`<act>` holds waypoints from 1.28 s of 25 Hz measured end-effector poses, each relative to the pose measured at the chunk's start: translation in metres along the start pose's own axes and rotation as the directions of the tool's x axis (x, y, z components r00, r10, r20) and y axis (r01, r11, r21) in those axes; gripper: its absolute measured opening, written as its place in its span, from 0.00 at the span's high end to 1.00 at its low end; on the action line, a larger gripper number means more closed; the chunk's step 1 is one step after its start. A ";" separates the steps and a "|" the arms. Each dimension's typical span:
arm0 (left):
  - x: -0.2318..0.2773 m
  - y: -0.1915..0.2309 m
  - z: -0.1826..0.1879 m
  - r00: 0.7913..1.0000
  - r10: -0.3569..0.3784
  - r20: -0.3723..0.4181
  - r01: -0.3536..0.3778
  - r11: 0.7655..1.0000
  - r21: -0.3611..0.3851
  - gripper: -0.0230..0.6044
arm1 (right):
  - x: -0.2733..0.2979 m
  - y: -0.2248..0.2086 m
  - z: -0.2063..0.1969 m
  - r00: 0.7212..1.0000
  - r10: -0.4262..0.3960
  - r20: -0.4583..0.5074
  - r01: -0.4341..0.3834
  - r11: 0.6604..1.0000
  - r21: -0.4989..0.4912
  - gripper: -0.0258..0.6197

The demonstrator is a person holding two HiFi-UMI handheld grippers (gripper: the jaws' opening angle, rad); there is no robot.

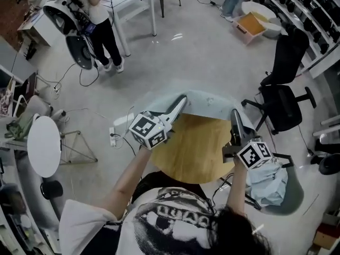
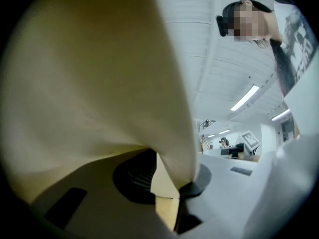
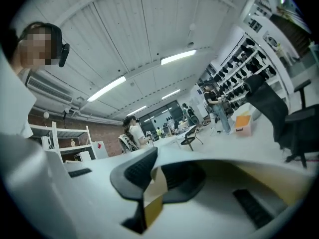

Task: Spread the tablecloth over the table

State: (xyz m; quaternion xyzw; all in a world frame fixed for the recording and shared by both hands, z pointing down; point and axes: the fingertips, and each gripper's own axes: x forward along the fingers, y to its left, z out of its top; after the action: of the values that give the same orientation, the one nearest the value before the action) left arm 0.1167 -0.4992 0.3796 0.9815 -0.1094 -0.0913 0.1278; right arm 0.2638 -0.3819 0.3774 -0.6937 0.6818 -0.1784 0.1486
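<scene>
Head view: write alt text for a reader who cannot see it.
Seen from above, a person holds the left gripper and right gripper clamped on the near edge of a pale tablecloth that covers only the far part of a round wooden table. A black office chair stands at the right.

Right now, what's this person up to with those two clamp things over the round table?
A person has a gripper in each hand and is laying a pale tablecloth over a round wooden table. The left gripper and the right gripper are each clamped on the cloth's edge. The cloth covers only the table's far part; the near wood is bare.
</scene>
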 end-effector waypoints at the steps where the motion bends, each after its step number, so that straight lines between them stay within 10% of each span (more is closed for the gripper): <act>1: -0.005 -0.004 -0.007 1.000 0.009 -0.006 -0.009 1.000 -0.029 0.87 | -0.006 -0.002 -0.007 1.000 0.003 -0.008 -0.002 1.000 0.022 0.92; 13: -0.065 -0.077 -0.087 0.973 0.191 -0.130 -0.209 0.967 -0.143 0.87 | -0.087 -0.022 -0.071 0.982 0.085 -0.167 -0.056 0.983 0.174 0.91; 20: -0.095 -0.127 -0.131 0.944 0.296 -0.145 -0.325 0.909 -0.262 0.86 | -0.138 -0.031 -0.094 0.956 0.178 -0.233 -0.130 0.970 0.207 0.91; 32: -0.122 -0.191 -0.173 0.914 0.352 -0.200 -0.399 0.868 -0.295 0.86 | -0.201 -0.047 -0.122 0.925 0.247 -0.289 -0.166 0.947 0.276 0.91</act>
State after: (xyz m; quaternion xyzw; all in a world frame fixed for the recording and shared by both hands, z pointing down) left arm 0.0722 -0.2498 0.5106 0.9099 -0.2726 -0.0126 0.3125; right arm 0.2492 -0.1752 0.4986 -0.5552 0.7391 -0.3551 0.1393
